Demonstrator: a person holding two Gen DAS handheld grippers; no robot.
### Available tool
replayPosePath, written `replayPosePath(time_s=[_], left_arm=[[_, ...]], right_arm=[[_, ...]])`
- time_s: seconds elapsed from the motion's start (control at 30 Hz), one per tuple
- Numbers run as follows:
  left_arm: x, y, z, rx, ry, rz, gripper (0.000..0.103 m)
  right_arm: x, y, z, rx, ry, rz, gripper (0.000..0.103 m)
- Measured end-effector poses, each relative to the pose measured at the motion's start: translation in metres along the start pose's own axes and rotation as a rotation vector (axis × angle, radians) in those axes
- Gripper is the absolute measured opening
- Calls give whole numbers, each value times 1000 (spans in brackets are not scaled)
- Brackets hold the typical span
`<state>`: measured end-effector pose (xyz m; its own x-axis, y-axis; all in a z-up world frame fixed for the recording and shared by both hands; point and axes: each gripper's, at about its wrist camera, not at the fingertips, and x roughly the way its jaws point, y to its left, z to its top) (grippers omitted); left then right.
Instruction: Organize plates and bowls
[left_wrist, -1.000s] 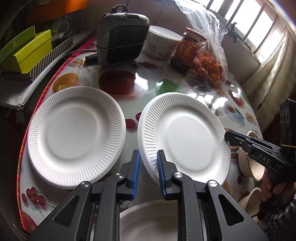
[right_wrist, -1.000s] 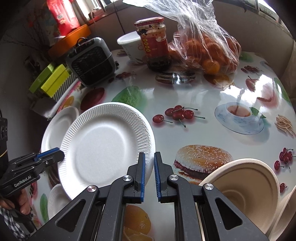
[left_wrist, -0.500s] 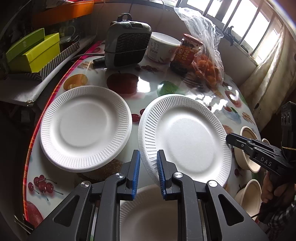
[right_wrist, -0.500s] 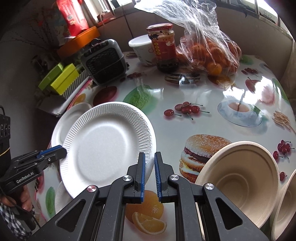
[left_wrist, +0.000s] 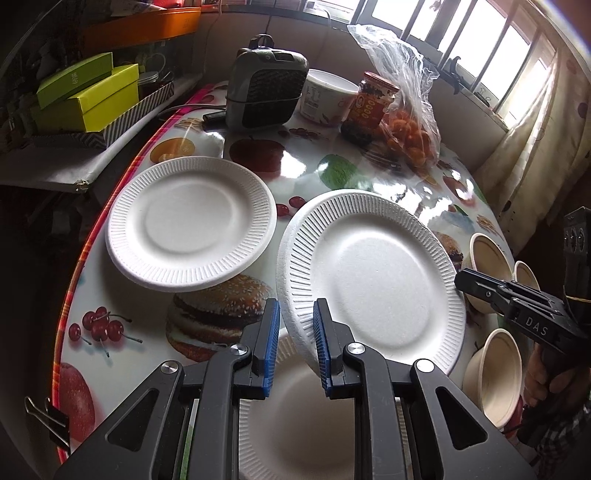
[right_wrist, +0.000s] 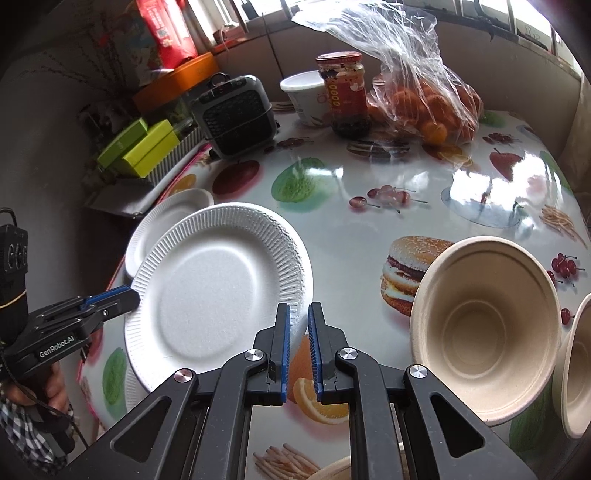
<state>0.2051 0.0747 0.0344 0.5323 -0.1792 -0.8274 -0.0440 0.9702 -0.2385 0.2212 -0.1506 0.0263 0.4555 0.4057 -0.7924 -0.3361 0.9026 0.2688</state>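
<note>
The left hand-held gripper (left_wrist: 292, 341) pinched the near rim of a white paper plate (left_wrist: 373, 277), its blue pads closed on the fluted edge, and held the plate tilted above the table (left_wrist: 347, 173). From the right wrist view the same plate (right_wrist: 218, 291) hung at the left, with the left hand-held gripper (right_wrist: 127, 295) clamped on its left rim. The right hand-held gripper (right_wrist: 298, 341) was closed with nothing between its pads; the plate's right edge lay just beside its left pad, and I could not tell whether they touched.

A 2nd paper plate (left_wrist: 192, 225) lay flat on the table to the left of the held one, apart from it. A 3rd plate (left_wrist: 295, 417) sat under the left hand-held gripper, partly hidden.

A beige paper bowl (right_wrist: 487, 325) stood just right of the right hand-held gripper, empty, with the rim of another bowl (right_wrist: 576, 369) at the frame's edge.

At the far side, a clear plastic bag (right_wrist: 417, 92) held oranges, a red-labelled jar (right_wrist: 345, 96) held a dark paste, and a white tub (right_wrist: 304, 98) stood beside a small grey heater (right_wrist: 236, 114).
</note>
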Motion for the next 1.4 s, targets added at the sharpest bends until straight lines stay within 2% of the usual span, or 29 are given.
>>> replayPosePath(time_s=[0.83,1.4], left_arm=[[-22,8,-48,-21,0,23,20],[-30,24,-76,-52,7,37,20]], right_arm=[[-14,22,-44,-21,3,40,11],[-6,39,-68,-51,33,60,12]])
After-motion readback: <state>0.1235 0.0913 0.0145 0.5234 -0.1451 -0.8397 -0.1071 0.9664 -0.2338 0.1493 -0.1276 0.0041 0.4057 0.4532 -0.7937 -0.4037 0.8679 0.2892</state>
